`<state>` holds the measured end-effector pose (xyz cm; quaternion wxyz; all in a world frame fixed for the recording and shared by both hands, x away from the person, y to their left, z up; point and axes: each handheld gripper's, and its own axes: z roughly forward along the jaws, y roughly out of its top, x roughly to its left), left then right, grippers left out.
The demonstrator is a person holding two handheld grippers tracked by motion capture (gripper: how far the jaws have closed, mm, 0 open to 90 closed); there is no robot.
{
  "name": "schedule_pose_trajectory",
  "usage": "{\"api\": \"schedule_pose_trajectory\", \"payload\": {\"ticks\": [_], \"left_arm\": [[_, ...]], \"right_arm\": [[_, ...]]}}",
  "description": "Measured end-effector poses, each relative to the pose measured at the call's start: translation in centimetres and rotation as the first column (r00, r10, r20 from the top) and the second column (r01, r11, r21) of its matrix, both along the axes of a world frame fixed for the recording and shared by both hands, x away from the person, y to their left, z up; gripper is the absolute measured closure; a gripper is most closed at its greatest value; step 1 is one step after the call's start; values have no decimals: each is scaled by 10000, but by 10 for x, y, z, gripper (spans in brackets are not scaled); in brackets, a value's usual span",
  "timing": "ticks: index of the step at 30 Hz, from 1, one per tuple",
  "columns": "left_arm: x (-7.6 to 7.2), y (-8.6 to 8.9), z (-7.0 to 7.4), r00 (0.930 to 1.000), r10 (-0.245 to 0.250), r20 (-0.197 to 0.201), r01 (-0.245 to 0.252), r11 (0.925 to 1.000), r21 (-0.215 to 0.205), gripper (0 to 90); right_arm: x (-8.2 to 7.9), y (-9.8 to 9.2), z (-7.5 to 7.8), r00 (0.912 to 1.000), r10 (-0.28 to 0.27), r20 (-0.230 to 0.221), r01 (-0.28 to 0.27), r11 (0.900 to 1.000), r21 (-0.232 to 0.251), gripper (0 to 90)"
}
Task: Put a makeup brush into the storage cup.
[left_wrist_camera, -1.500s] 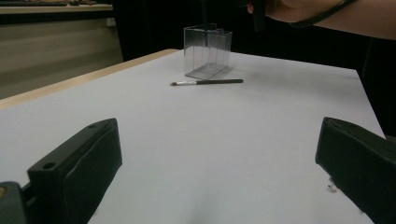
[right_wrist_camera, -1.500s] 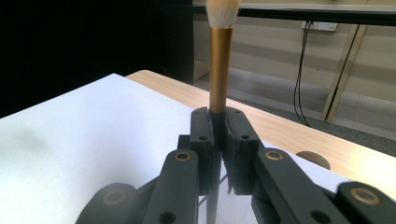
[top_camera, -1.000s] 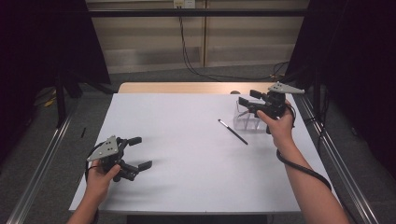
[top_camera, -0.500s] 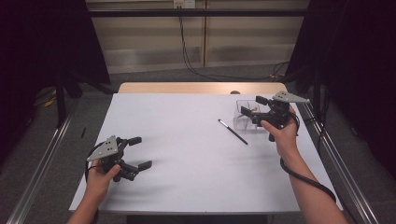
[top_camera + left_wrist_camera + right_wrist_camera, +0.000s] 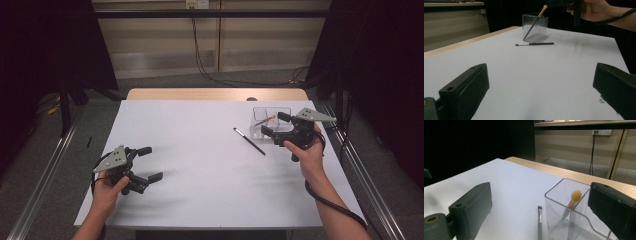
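Note:
A clear plastic box (image 5: 270,123) stands at the far right of the white table (image 5: 200,150). An orange-tipped brush (image 5: 266,120) leans inside it. A black brush (image 5: 249,141) lies flat just left of the box. My right gripper (image 5: 274,124) hovers at the box's near side. Its jaws have just been opening and stand open, with nothing gripped between them. The right gripper view looks down on the box (image 5: 574,220), the orange tip (image 5: 576,195) and the black brush (image 5: 539,220). My left gripper (image 5: 151,163) rests open and empty at the near left.
A bare wooden strip (image 5: 215,94) runs along the table's far edge. Metal rails (image 5: 45,170) flank the table on both sides. Cables (image 5: 200,55) hang down the back wall. The left gripper view shows the box (image 5: 535,27) and the black brush (image 5: 535,43) far across the table.
My right gripper has drawn back from above the box toward me and sunk a little, its jaws spreading wider. The left gripper has stayed in place.

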<state>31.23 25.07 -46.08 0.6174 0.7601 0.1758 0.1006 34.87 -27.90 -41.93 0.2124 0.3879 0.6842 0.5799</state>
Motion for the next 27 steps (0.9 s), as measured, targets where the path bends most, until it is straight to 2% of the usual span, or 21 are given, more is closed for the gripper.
{"api": "schedule_pose_trajectory", "payload": {"ticks": [12, 25, 27], "left_arm": [[0, 0, 0, 10000, 17, 16, -17, 10000, -37, 3], [1, 0, 1, 10000, 28, 36, -27, 9999, -134, 3], [0, -1, 1, 10000, 5, 14, -5, 9999, -126, 3]], "right_arm": [[-20, -8, -10, 10000, 58, -64, -58, 9999, -99, 0], [-40, -11, -20, 9995, 294, -98, -293, 9995, 70, 0], [-43, -10, -21, 9995, 305, -88, -306, 9995, -59, 0]]}}
